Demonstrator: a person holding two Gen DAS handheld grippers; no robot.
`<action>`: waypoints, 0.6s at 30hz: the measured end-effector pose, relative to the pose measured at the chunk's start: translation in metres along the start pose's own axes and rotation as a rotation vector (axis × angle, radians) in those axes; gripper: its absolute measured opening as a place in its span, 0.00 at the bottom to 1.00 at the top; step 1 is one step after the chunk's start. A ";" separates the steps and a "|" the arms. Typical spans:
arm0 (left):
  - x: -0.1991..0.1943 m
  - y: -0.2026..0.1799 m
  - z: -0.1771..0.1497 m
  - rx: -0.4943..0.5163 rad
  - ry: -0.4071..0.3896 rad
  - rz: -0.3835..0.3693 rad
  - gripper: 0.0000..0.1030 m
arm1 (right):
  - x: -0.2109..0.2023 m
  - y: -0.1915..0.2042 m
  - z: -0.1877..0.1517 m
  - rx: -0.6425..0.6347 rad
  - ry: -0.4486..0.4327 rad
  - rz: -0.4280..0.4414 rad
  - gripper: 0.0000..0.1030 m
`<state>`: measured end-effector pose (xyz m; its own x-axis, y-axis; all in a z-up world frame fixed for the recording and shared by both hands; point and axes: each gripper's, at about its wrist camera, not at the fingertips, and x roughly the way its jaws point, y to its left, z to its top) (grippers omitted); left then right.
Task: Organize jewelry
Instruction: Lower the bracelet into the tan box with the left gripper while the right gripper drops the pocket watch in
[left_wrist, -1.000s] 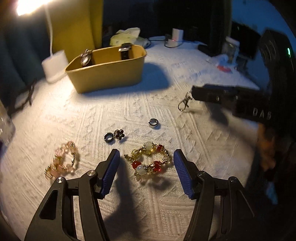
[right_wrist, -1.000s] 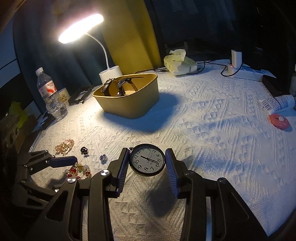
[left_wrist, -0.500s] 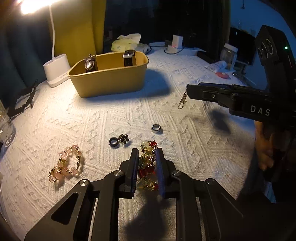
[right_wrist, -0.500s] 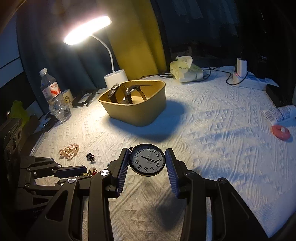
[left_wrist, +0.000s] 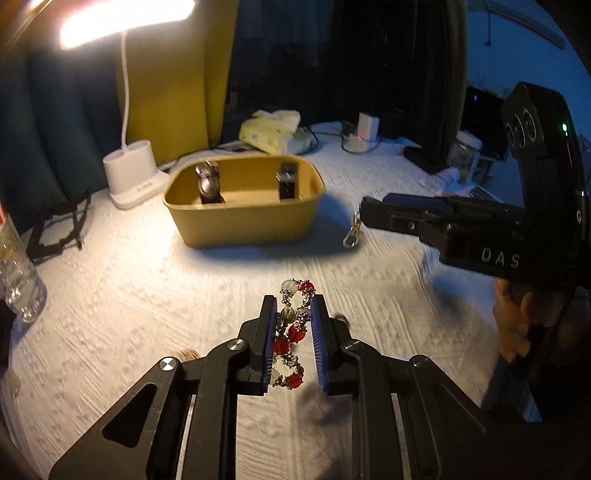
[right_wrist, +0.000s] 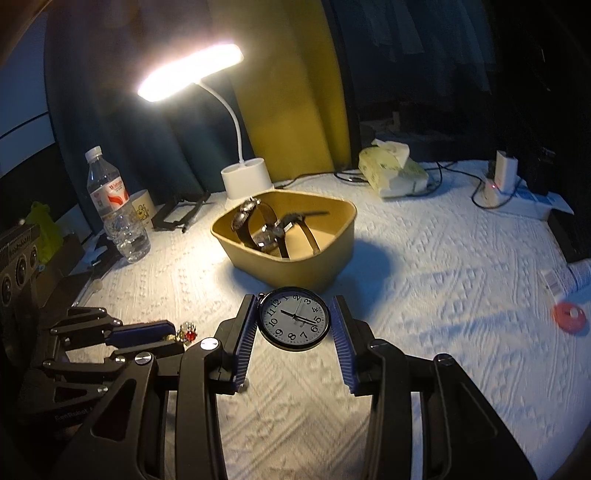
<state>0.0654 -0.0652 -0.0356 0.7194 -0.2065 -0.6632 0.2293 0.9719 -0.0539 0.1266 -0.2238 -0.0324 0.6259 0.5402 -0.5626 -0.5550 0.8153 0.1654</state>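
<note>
Gripping a red, white and gold beaded bracelet (left_wrist: 291, 328) above the white-clothed desk (left_wrist: 147, 295), left claw (left_wrist: 293, 339), right claw (right_wrist: 294, 325) clamped on a black-rimmed pocket watch (right_wrist: 294, 318), tan rectangular box (right_wrist: 314, 266) of wristwatches (right_wrist: 258, 225) beyond.

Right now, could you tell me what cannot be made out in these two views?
- Left wrist view: the beaded bracelet is partly hidden by the left gripper fingers.
- Left wrist view: the pocket watch dial is hidden by the right gripper; only its clasp shows.
- Right wrist view: the bottle label is too small.
</note>
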 end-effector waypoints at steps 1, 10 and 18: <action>-0.001 0.002 0.003 -0.003 -0.010 0.004 0.19 | 0.002 0.001 0.003 -0.004 -0.003 0.002 0.38; 0.005 0.018 0.035 -0.013 -0.079 0.027 0.20 | 0.013 0.001 0.028 -0.037 -0.034 0.016 0.38; 0.023 0.028 0.060 -0.017 -0.114 0.021 0.20 | 0.029 -0.008 0.049 -0.045 -0.058 0.009 0.38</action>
<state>0.1276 -0.0491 -0.0079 0.7941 -0.1965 -0.5751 0.2026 0.9778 -0.0544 0.1756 -0.2047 -0.0104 0.6507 0.5594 -0.5135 -0.5837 0.8010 0.1329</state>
